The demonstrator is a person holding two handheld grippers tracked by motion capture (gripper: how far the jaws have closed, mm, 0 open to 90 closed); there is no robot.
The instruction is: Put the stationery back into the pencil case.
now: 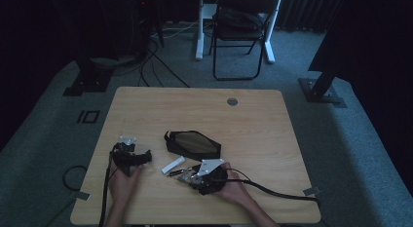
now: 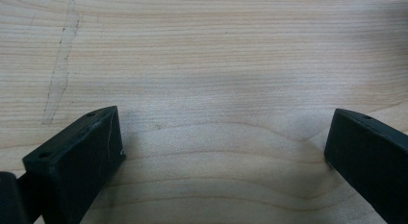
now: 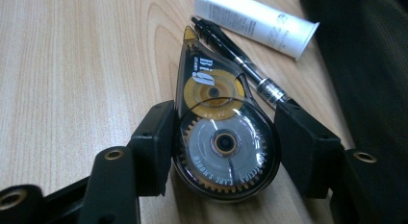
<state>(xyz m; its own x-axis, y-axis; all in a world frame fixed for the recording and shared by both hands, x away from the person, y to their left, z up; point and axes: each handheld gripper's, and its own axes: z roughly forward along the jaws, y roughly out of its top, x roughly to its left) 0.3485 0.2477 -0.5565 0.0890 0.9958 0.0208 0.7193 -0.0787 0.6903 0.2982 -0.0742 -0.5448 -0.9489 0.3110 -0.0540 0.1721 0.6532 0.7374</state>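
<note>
Between right claw [image 3: 222,132] jaws: correction tape [image 3: 222,137], gripped | pen [image 3: 240,58] touching | left claw [image 2: 223,147] released, bare table [image 2: 202,56].

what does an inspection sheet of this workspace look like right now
surface: wooden table, bare grain under the left jaws
job's things: correction tape dispenser flat on the table between the right jaws, both touching its sides
clutter: black pen, white tube, dark pouch
grippers: left gripper open over bare wood; right gripper around the dispenser
cables: one trailing from each gripper, more on the floor
surroundings: folding chair, grey carpet, dim room
</note>
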